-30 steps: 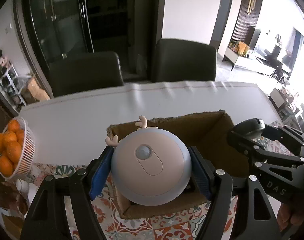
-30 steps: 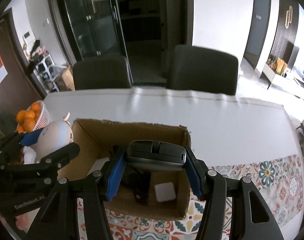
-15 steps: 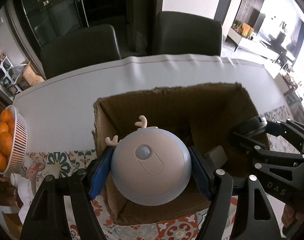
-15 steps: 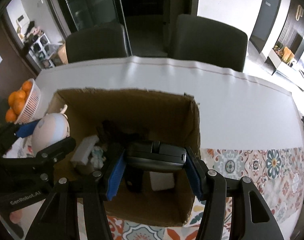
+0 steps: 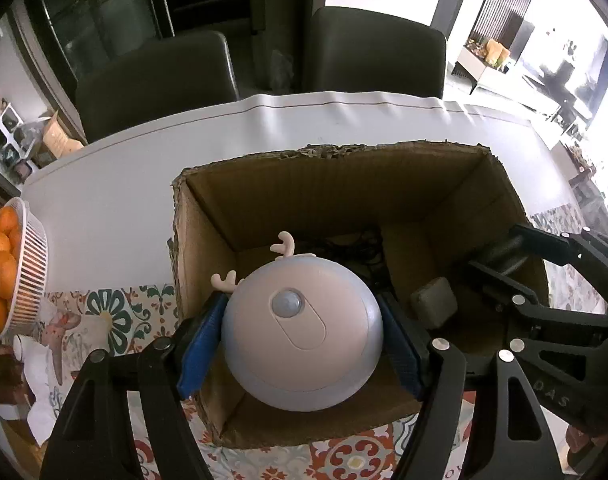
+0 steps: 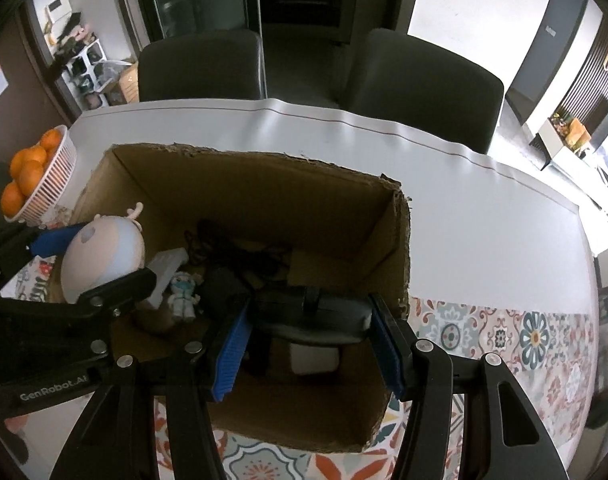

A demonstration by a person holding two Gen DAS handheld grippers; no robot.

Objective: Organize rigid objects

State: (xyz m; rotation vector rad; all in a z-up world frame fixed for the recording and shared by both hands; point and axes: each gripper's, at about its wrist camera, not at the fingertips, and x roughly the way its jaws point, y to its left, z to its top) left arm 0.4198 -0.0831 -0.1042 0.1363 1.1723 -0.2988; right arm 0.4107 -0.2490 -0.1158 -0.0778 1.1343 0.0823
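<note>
My left gripper (image 5: 302, 338) is shut on a round pale-blue night light with small antlers (image 5: 304, 332), held just inside the left end of an open cardboard box (image 5: 327, 152). In the right wrist view that light (image 6: 102, 254) shows at the box's left wall. My right gripper (image 6: 307, 332) is shut on a black computer mouse (image 6: 311, 312), low inside the right half of the box (image 6: 264, 164). On the box floor lie a white square block (image 6: 313, 360), a small figurine (image 6: 184, 294), a white flat piece (image 6: 166, 270) and dark cables (image 6: 240, 256).
A white basket of oranges (image 5: 8, 276) stands left of the box on the white table (image 5: 116, 184). A patterned mat (image 6: 515, 340) lies under the box's near side. Two dark chairs (image 6: 419, 80) stand behind the table.
Both grippers have sunk toward the box with their loads and tilted downward; the box now fills more of each view and its floor contents show.
</note>
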